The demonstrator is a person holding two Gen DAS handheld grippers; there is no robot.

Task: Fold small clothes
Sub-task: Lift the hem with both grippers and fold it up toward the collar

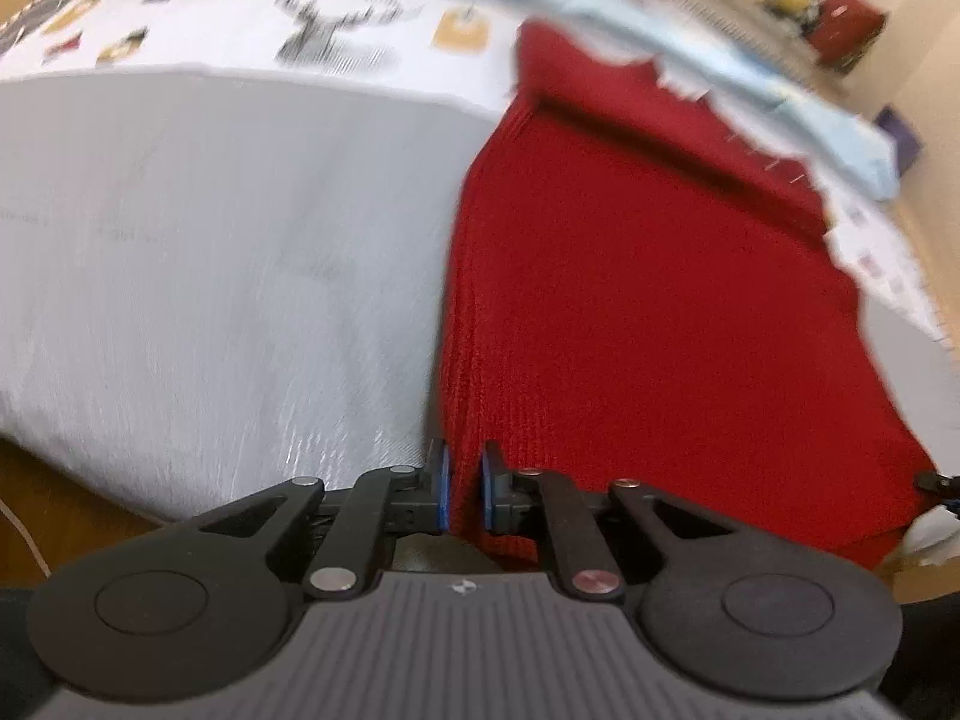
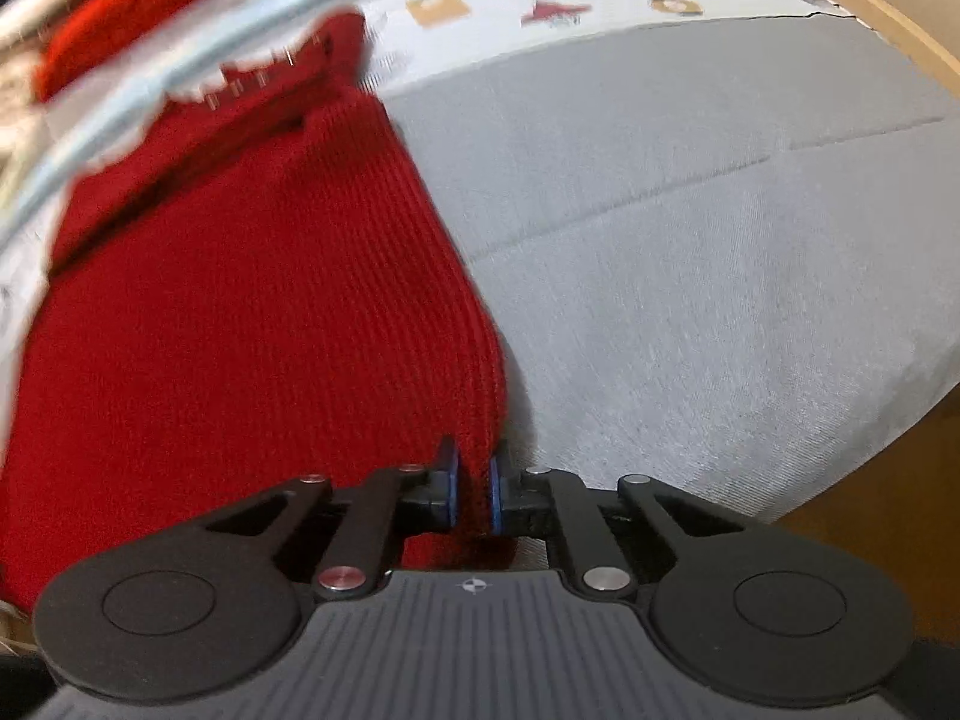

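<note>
The red knit garment (image 1: 630,300) lies flat on the grey table (image 1: 210,240), its long axis running away from both grippers. The left hand-held gripper (image 1: 463,495) is clamped on its near left corner, the right hand-held gripper (image 2: 474,495) on its near right corner; neither is nearer.

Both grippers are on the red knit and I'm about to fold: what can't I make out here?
- Red knit garment, left wrist view: near hem hidden behind left gripper.
- Right wrist view: hem hidden behind right gripper.
- Both views: collar end motion-blurred, partly under a pale blue cloth.
</note>
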